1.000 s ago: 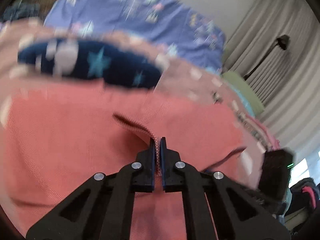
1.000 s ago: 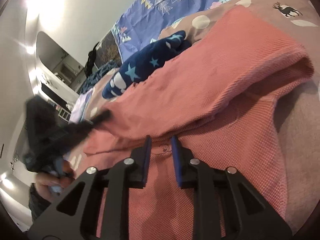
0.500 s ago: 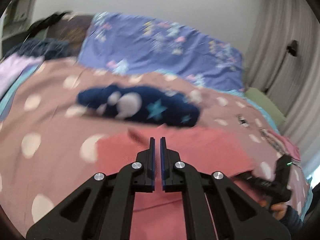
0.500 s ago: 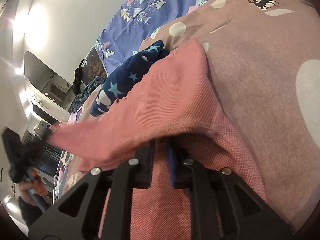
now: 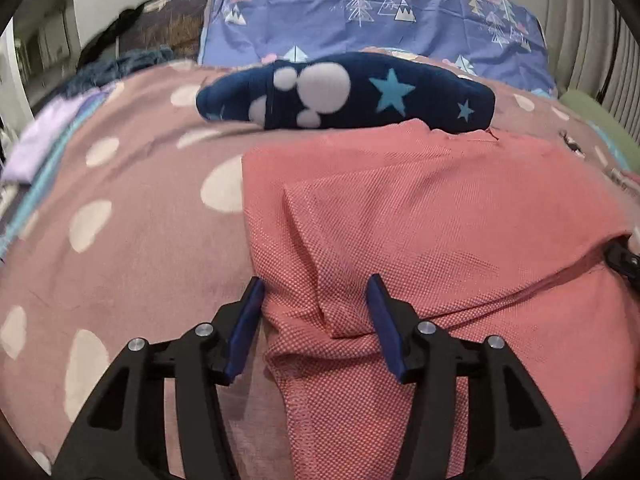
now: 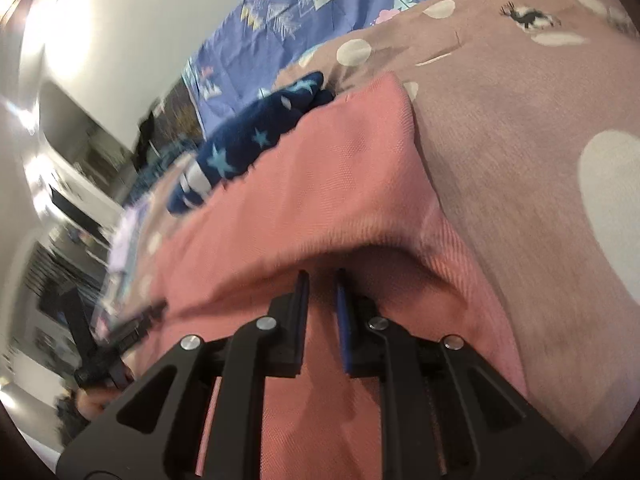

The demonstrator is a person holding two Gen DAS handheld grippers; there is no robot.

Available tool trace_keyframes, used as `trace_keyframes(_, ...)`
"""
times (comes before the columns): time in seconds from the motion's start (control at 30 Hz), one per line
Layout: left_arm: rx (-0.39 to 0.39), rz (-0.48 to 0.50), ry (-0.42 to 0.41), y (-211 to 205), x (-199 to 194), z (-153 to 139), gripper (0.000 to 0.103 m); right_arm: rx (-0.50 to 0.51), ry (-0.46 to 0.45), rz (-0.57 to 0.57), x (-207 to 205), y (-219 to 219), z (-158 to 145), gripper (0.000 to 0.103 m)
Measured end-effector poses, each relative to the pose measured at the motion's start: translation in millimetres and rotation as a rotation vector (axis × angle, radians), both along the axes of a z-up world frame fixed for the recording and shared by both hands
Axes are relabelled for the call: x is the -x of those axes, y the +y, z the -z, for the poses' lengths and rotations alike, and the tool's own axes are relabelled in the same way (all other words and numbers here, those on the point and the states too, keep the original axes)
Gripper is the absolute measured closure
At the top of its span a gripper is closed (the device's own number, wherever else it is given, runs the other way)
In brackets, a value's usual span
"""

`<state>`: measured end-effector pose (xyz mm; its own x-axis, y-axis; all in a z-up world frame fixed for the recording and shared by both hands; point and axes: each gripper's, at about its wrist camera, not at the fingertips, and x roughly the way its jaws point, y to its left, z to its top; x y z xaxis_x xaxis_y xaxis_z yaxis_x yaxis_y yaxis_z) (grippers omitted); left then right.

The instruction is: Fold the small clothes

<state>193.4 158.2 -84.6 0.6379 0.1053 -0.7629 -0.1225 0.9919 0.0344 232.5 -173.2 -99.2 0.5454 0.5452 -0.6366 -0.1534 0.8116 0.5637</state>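
A coral knit garment (image 5: 440, 220) lies folded over itself on the bed, its doubled left edge running toward me. My left gripper (image 5: 316, 300) hangs low over that edge. Its jaws are opening, and a ridge of the fold sits between the blue pads without being pressed. At the garment's other side, my right gripper (image 6: 320, 288) is nearly closed, and the coral garment (image 6: 320, 200) tents over its tips, pinched there. Its black tip (image 5: 624, 260) shows at the right rim of the left wrist view. A navy star-print garment (image 5: 348, 92) lies just beyond the coral one.
The bed carries a dusty-pink duvet with pale dots (image 5: 120, 240) and a blue tree-print pillow (image 5: 380, 12) at the head. A lilac cloth (image 5: 44, 136) lies at the left side, a green cushion (image 5: 600, 120) and curtains at the right.
My left gripper carried the coral edge across, came down and opened, letting the fabric go. The top layer now lies flat. My right gripper narrowed on its edge and barely moved.
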Motion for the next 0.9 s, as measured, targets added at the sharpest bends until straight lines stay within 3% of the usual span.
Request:
trace_keyframes(0.1, 0.036, -0.006, -0.011, 4, 3, -9, 0.049, 0.101, -0.036, -0.049, 16, 6, -18, 0.074)
trace_keyframes(0.2, 0.108, 0.012, -0.12, -1, 10, -36, 0.049, 0.159, -0.166, -0.063, 24, 12, -48, 0.074)
trace_keyframes(0.3, 0.111, 0.076, -0.161, -26, 0, -50, 0.049, 0.195, -0.223, -0.054, 6, 19, -68, 0.074)
trace_keyframes(0.37, 0.086, 0.122, -0.13, -43, -10, -41, 0.049, 0.21, -0.184, -0.065, -14, 24, -61, 0.076)
trace_keyframes(0.43, 0.004, 0.119, -0.043, -55, -22, -12, 0.047, 0.425, -0.087, -0.02, -36, 30, -29, 0.078)
trace_keyframes(0.47, -0.007, 0.113, 0.006, -55, -28, 9, 0.045, 0.464, -0.076, -0.036, -40, 29, -14, 0.078)
trace_keyframes(0.53, 0.025, 0.107, -0.014, -50, -23, 0, 0.044, 0.423, -0.1, -0.036, -34, 19, -11, 0.078)
trace_keyframes(0.63, 0.066, 0.107, -0.008, -44, -22, 2, 0.04, 0.5, -0.125, -0.032, -25, 23, -16, 0.074)
trace_keyframes(0.73, 0.059, 0.111, -0.008, -47, -23, 4, 0.038, 0.538, -0.143, -0.033, -22, 24, -14, 0.073)
trace_keyframes(0.9, 0.088, 0.103, -0.026, -44, -20, -7, 0.039, 0.488, -0.138, -0.024, -18, 22, -23, 0.073)
